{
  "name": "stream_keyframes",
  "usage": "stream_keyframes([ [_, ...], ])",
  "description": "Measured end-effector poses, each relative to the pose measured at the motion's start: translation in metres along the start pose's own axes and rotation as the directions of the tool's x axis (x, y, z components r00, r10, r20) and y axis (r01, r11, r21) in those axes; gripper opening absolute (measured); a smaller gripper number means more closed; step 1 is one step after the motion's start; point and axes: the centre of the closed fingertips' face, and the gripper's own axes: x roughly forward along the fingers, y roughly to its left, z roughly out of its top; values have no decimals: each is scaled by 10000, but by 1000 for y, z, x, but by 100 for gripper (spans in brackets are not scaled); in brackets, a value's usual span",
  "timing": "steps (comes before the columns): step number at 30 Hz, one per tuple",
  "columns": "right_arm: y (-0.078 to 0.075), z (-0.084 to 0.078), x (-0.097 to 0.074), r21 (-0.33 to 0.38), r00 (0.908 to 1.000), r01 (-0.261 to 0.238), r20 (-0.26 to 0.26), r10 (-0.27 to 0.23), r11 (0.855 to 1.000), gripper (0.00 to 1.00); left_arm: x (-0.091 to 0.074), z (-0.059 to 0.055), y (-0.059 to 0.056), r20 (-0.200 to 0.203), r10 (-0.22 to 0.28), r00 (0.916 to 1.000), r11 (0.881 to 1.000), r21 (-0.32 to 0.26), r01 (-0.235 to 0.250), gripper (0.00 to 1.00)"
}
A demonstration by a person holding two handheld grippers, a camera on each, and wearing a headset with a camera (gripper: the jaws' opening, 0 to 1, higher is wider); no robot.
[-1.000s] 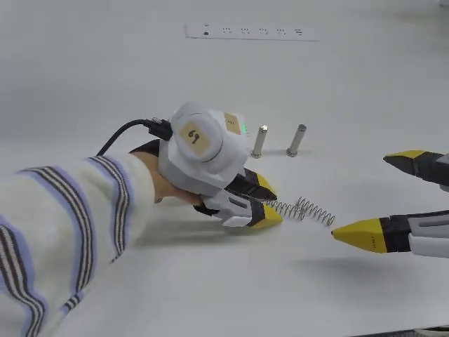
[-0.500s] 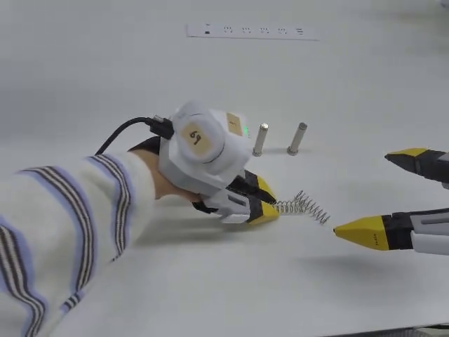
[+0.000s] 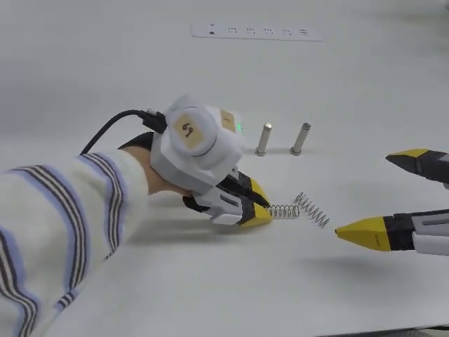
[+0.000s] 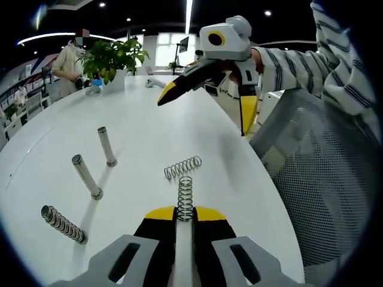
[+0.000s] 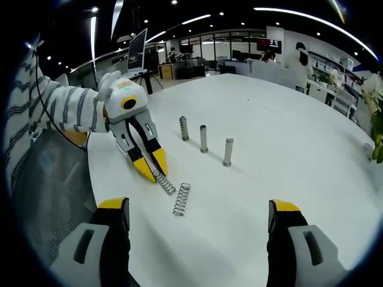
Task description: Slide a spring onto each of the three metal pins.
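Note:
My left gripper [image 3: 261, 213] lies low on the white table, shut on the end of a small steel spring [image 3: 283, 210] [image 4: 185, 197]. A second spring [image 3: 313, 209] [image 4: 182, 167] lies loose just past it, touching or nearly touching the held one. Two bare metal pins [image 3: 264, 139] [image 3: 300, 138] stand upright behind them. In the left gripper view a third pin [image 4: 63, 224] carries a spring, beside the bare pins [image 4: 87, 176] [image 4: 106, 145]. My right gripper [image 3: 363, 195] [image 5: 197, 209] hovers open to the right, with nothing between its jaws.
A white power strip [image 3: 256, 31] lies at the far side of the table [image 3: 210, 295]. A black cable [image 3: 112, 130] runs from the left gripper. A mesh chair [image 4: 323, 179] stands beside the table edge, and a potted plant [image 4: 111, 60] at its far end.
My left gripper has drawn back a little to the left with the spring's end, pulling it away from the loose spring. The right gripper has stayed where it was.

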Motion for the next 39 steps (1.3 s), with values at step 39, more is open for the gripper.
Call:
stream_keyframes([
  [39, 20, 14, 10, -251, 9891, -1377, 483, 1388, 9902, 77, -46, 1, -12, 349, -372, 9987, 9978, -527, 390, 3],
])
